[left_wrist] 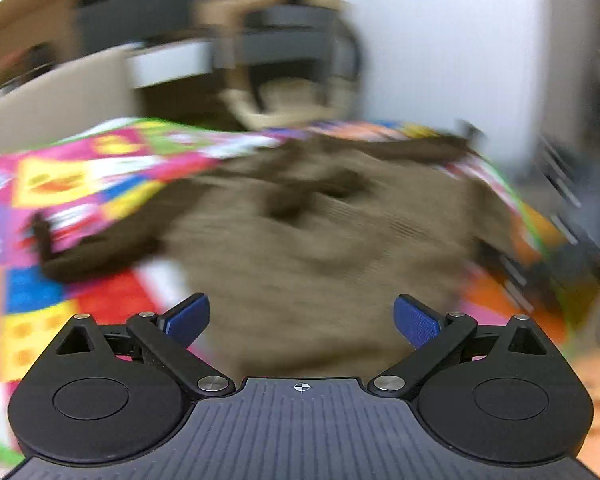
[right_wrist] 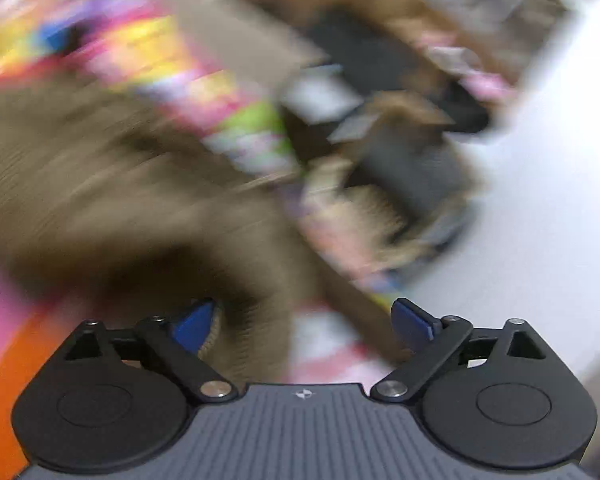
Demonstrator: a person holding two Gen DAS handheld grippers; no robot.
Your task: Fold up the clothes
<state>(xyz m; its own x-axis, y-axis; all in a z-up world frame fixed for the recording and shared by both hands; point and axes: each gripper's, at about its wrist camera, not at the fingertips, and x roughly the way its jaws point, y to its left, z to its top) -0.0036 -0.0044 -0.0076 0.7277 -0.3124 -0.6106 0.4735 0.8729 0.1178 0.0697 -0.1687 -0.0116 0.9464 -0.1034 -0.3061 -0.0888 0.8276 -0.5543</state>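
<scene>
A brown knitted sweater (left_wrist: 300, 232) lies crumpled on a bright patchwork cloth (left_wrist: 60, 184), filling the middle of the blurred left wrist view. My left gripper (left_wrist: 302, 318) hangs just above its near edge, jaws wide apart, blue pads (left_wrist: 188, 318) bare. In the right wrist view, heavily blurred, the same sweater (right_wrist: 112, 184) spreads across the left. My right gripper (right_wrist: 302, 322) is open wide; a fold of the knit lies against its left pad (right_wrist: 194, 326), but the pads do not press on it.
The patchwork cloth (right_wrist: 160, 52) covers the surface under the sweater. Behind it stand a wooden chair (left_wrist: 292, 92), dark furniture (left_wrist: 132, 12) and a white wall (left_wrist: 460, 40). Dark objects (left_wrist: 560, 184) lie by the cloth's right edge.
</scene>
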